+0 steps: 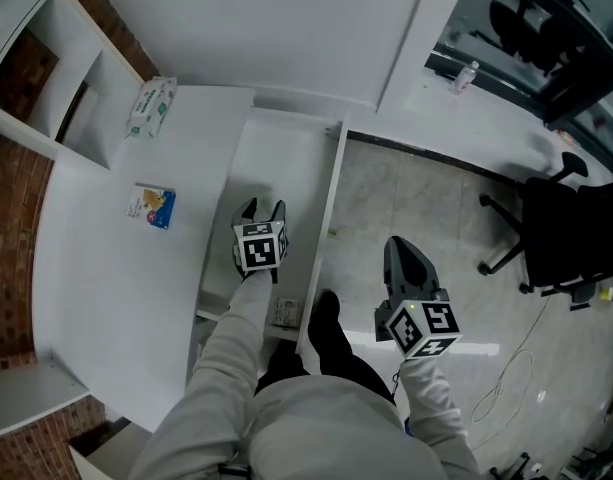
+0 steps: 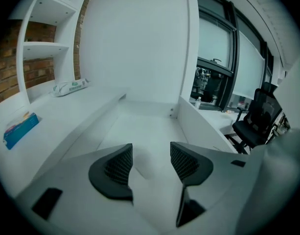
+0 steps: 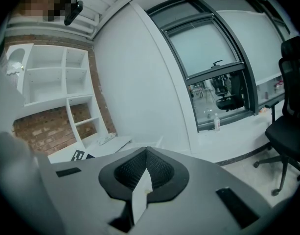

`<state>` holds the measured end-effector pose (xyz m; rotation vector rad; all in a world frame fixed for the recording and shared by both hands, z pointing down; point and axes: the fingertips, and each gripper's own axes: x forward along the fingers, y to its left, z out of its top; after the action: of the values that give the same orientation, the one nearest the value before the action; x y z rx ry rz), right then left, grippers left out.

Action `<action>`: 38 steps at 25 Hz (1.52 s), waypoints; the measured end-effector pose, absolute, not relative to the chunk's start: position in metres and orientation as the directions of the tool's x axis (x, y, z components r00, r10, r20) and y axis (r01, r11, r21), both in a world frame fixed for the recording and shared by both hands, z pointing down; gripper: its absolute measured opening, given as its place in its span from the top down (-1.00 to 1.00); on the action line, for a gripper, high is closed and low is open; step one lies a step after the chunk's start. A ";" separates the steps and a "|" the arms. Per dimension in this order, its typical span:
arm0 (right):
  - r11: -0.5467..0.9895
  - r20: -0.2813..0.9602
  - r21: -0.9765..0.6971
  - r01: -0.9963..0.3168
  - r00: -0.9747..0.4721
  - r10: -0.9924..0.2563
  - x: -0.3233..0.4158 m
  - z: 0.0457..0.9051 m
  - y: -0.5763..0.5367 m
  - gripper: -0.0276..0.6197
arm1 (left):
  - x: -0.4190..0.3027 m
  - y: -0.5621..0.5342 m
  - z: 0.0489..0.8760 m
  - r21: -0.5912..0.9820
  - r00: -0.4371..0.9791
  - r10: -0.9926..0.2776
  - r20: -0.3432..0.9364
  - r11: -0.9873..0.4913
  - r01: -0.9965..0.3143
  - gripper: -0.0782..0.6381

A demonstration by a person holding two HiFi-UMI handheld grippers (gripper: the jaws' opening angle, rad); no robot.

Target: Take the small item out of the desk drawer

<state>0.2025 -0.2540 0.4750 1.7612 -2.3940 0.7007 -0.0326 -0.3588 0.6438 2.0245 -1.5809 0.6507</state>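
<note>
Holds the left gripper [image 1: 261, 206] [image 2: 150, 151] low over the open white desk drawer [image 1: 276, 158] [image 2: 145, 126], jaws parted a moderate way with only the bare drawer bottom showing between them. Carries the right gripper [image 1: 398, 246] [image 3: 146, 153] out over the pale marbled floor [image 1: 426, 208], well to the right of the drawer, jaws closed on a thin white flat sliver [image 3: 141, 195] seen edge-on. Shows a small printed flat packet [image 1: 284, 312] lying at the drawer's near end, just beside the left sleeve; cannot tell whether that or the sliver is the task's small item. Finds on the white worktop [image 1: 106, 268] left of the drawer a blue-and-white carton [image 1: 151, 206] [image 2: 20, 129], lying flat, and farther back a soft white wipes pack with green print [image 1: 151, 106] [image 2: 70, 86], the two well apart. Meets white open shelving [image 1: 46, 58] [image 3: 57, 87] against a red brick wall at the far left. Takes in, to the right, a black wheeled office chair [image 1: 571, 233] [image 3: 291, 126] on the floor and a clear plastic bottle [image 1: 464, 76] [image 3: 217, 123] upright on the white window ledge.
</note>
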 end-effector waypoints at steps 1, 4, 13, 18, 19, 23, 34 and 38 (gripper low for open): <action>0.230 0.336 -0.309 -0.923 -0.332 -0.882 0.203 0.475 -0.255 0.83 | -0.033 -0.360 0.649 0.086 0.212 -0.733 0.647 -0.207 -0.975 0.11; 0.229 0.351 -0.318 -0.920 -0.339 -0.873 0.204 0.477 -0.257 0.83 | -0.034 -0.363 0.663 0.088 0.200 -0.711 0.674 -0.192 -0.977 0.10; 0.241 0.371 -0.307 -0.921 -0.348 -0.861 0.203 0.484 -0.266 0.83 | -0.035 -0.372 0.694 0.115 0.188 -0.654 0.733 -0.153 -0.981 0.07; 0.233 0.377 -0.297 -0.926 -0.338 -0.862 0.207 0.486 -0.267 0.83 | -0.029 -0.378 0.720 0.098 0.186 -0.612 0.768 -0.175 -0.980 0.07; 0.230 0.379 -0.300 -0.926 -0.337 -0.862 0.208 0.487 -0.267 0.83 | -0.026 -0.380 0.721 0.094 0.188 -0.609 0.771 -0.183 -0.979 0.07; 0.218 0.376 -0.298 -0.929 -0.324 -0.868 0.213 0.492 -0.268 0.83 | -0.022 -0.387 0.727 0.087 0.181 -0.595 0.783 -0.182 -0.979 0.07; 0.212 0.385 -0.289 -0.934 -0.316 -0.867 0.220 0.492 -0.268 0.83 | -0.025 -0.374 0.746 0.107 0.163 -0.548 0.820 -0.133 -0.985 0.14; 0.204 0.389 -0.292 -0.934 -0.311 -0.867 0.220 0.494 -0.266 0.83 | -0.029 -0.375 0.752 0.085 0.155 -0.547 0.823 -0.151 -0.985 0.19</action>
<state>0.2201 -0.2664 0.4939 1.7538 -2.3252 0.7271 -0.0290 -0.3753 0.7522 1.7853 -1.4640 0.8605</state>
